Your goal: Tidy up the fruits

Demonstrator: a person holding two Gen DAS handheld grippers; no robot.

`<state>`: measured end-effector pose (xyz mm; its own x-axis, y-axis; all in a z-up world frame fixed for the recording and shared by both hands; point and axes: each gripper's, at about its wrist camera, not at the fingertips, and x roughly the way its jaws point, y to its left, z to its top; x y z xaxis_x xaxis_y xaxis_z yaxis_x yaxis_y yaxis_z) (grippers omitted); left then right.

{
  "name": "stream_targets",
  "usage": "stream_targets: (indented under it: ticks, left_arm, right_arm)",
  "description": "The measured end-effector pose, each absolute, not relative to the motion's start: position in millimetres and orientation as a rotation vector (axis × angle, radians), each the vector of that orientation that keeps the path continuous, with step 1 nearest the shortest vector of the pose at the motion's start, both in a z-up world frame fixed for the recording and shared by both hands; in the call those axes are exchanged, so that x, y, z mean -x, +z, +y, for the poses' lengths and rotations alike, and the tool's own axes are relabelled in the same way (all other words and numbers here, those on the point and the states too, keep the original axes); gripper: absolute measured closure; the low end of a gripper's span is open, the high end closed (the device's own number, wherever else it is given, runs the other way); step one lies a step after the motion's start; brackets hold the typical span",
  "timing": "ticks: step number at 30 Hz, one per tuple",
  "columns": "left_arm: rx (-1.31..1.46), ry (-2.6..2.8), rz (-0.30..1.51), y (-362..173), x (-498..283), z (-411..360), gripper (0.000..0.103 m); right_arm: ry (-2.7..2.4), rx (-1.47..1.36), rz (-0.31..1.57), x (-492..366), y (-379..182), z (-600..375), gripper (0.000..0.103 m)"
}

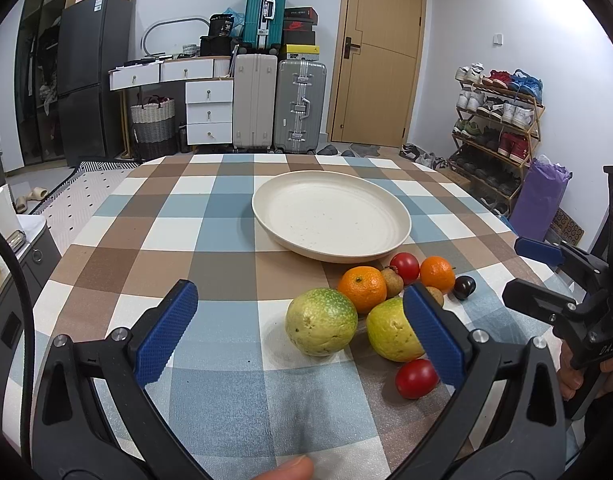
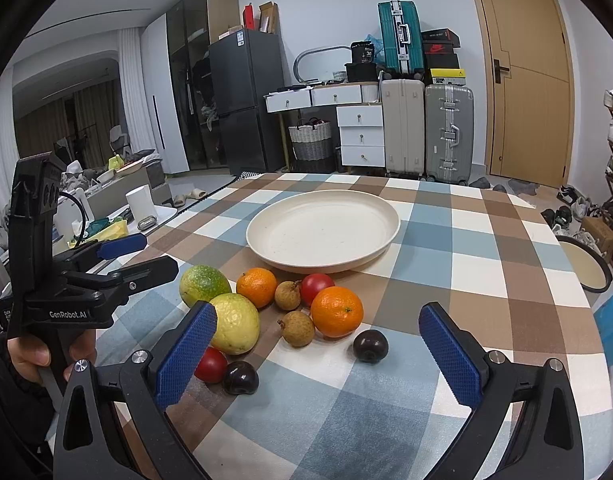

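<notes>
Checked tablecloth (image 2: 466,240) filling a cluttered room, cream plate (image 2: 322,232) sitting empty at centre, fruits clustering just in front of it. Left gripper (image 1: 302,320) hovering with jaws wide and empty around the green-yellow citrus (image 1: 320,322); right gripper (image 2: 318,352) likewise gaping above an orange (image 2: 336,312) and a dark plum (image 2: 370,346). Possibly nudging tightly packed round fruit, sending the tomato (image 1: 416,378) or longan (image 2: 297,328) rolling tableward. Second citrus (image 1: 390,330) hiding partly behind a blue pad.

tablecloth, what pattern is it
The tablecloth is a check of blue, brown, grey and white squares; the right wrist view shows it best.
</notes>
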<state>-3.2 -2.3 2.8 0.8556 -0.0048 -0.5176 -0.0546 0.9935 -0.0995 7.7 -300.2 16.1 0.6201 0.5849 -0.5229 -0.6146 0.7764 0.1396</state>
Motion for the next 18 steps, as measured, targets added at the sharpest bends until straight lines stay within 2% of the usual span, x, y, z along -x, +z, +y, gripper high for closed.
stream_targets:
  ticks: [18]
  left_arm:
    - [0.112,0.027,0.544,2.6,3.1,-2.5,0.001]
  right_arm:
    - [0.688,0.058,0.58,-7.3,16.4,-299.6,0.0]
